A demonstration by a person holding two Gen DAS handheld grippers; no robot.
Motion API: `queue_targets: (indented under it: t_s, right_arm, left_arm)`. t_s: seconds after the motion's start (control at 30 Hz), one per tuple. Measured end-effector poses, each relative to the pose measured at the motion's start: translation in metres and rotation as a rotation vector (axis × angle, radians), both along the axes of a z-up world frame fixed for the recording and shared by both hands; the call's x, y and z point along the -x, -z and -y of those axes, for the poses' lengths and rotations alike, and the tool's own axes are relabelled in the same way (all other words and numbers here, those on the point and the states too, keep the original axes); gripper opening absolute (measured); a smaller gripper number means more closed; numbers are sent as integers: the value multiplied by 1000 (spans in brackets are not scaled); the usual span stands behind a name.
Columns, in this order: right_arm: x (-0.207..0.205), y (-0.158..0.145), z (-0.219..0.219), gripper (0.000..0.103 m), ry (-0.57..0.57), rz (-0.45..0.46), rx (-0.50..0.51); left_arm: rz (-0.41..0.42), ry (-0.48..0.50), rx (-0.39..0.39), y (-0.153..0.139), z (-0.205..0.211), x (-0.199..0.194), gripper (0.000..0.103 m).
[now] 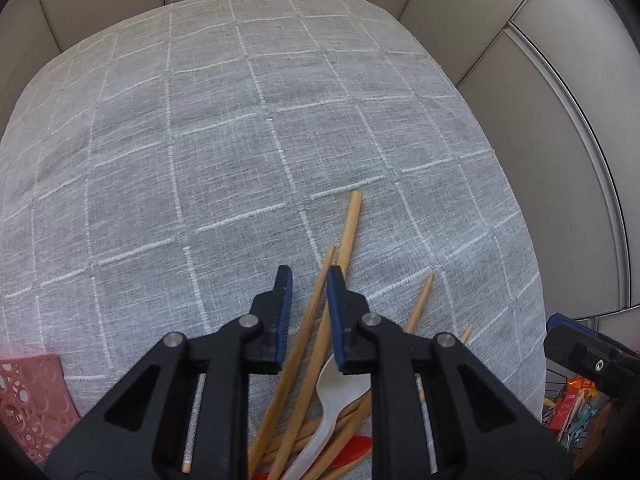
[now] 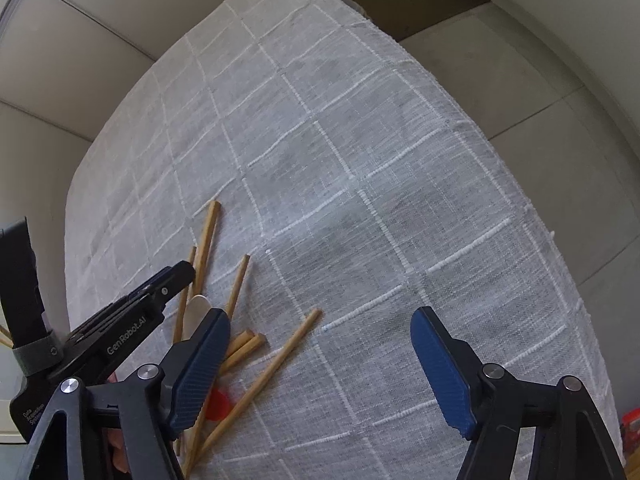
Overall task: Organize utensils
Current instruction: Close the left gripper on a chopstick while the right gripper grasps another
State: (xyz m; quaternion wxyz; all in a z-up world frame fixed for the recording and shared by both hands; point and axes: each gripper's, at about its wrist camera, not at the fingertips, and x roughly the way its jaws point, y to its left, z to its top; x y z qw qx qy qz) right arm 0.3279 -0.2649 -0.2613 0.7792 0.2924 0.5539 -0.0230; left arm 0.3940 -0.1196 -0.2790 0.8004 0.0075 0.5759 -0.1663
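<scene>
On the checked grey tablecloth [image 1: 280,140], scattered wooden chopsticks [image 1: 348,236], left gripper [image 1: 309,276] nearly closed around two chopsticks, grip uncertain, right gripper [image 2: 320,320] spread wide beside the pile, white spoon [image 1: 332,392] among them.

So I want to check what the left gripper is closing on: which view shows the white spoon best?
The left wrist view: the white spoon lies on the chopsticks, bowl under the left gripper, handle running toward the bottom edge. The right wrist view shows only its bowl tip, behind the right gripper.
</scene>
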Motion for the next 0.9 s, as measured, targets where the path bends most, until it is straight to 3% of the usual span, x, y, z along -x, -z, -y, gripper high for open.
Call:
queue_targets:
  t_s: [0.07, 0.27, 0.5, 0.63, 0.8, 0.9]
  right_arm:
    - [-2, 1, -3, 77, -9, 4, 3]
    - [-5, 3, -11, 67, -36, 23, -30]
    - [-18, 18, -26, 46, -57, 28, -125]
    - [-22, 22, -35, 41, -65, 24, -140]
    - [-24, 23, -33, 35, -22, 18, -113]
    - [-30, 26, -34, 32, -14, 37, -158]
  left_arm:
    - [-3, 0, 4, 1, -1, -3, 9]
    - [13, -8, -3, -1, -14, 1, 6]
    - [89, -24, -9, -35, -38, 29, 5]
    - [145, 2, -38, -58, -46, 50, 5]
    - [151, 11, -47, -71, -60, 71, 5]
    - [154, 13, -43, -74, -63, 81, 5]
